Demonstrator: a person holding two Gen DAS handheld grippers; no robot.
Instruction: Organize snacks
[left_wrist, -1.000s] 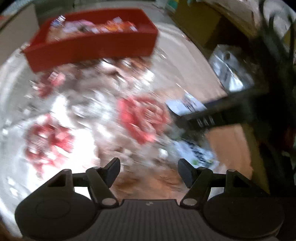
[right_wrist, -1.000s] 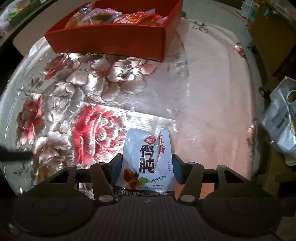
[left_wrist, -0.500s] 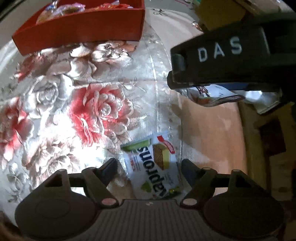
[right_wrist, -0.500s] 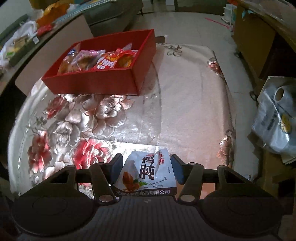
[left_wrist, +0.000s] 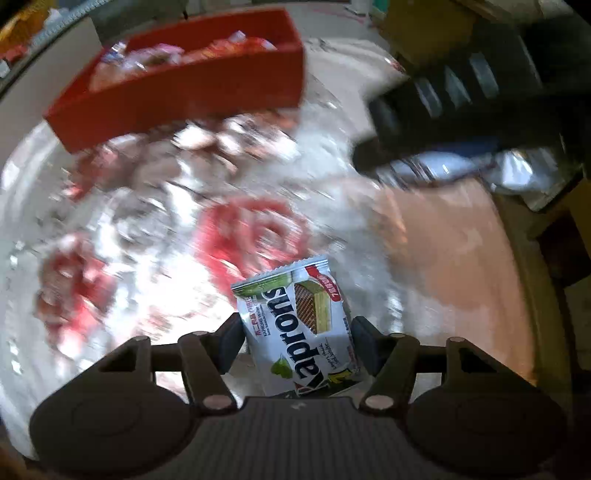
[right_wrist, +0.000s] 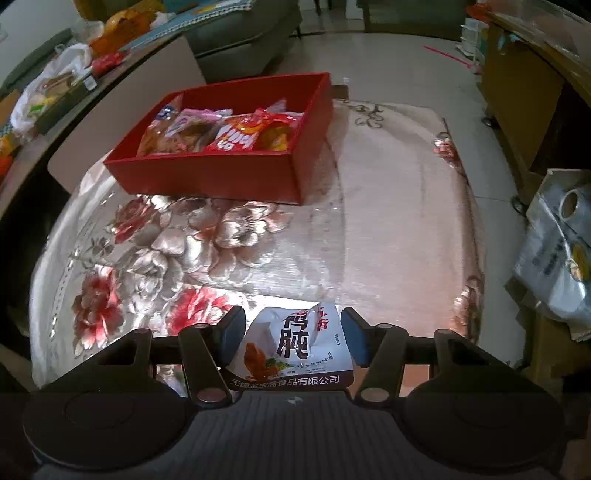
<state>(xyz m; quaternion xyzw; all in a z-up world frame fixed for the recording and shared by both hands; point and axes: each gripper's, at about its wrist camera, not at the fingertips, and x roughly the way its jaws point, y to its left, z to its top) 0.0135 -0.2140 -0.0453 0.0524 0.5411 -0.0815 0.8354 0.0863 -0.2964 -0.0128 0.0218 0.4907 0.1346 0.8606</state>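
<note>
My left gripper (left_wrist: 295, 341) has its jaws closing around a white and green Kaprons wafer pack (left_wrist: 299, 314). Both pads touch the pack's sides, and it stays sharp while the table behind blurs. In the right wrist view, my right gripper (right_wrist: 292, 328) is shut on a white pouch with black Chinese lettering (right_wrist: 295, 350), held above the flowered tablecloth (right_wrist: 388, 221). The red box (right_wrist: 207, 177) stands at the far side of the table with several snack packs (right_wrist: 229, 133) inside. In the left wrist view the red box (left_wrist: 184, 99) is at the upper left, and the other gripper (left_wrist: 461, 107) hangs at the upper right.
A cardboard sheet (right_wrist: 129, 122) leans behind the red box. A plastic bag (right_wrist: 554, 258) lies on the floor off the table's right edge. A wooden cabinet (right_wrist: 524, 92) stands at the far right and a sofa (right_wrist: 240, 33) at the back.
My left gripper came over the Kaprons pack and closed onto it. My right gripper rose with the white pouch, so more of the red box's inside shows.
</note>
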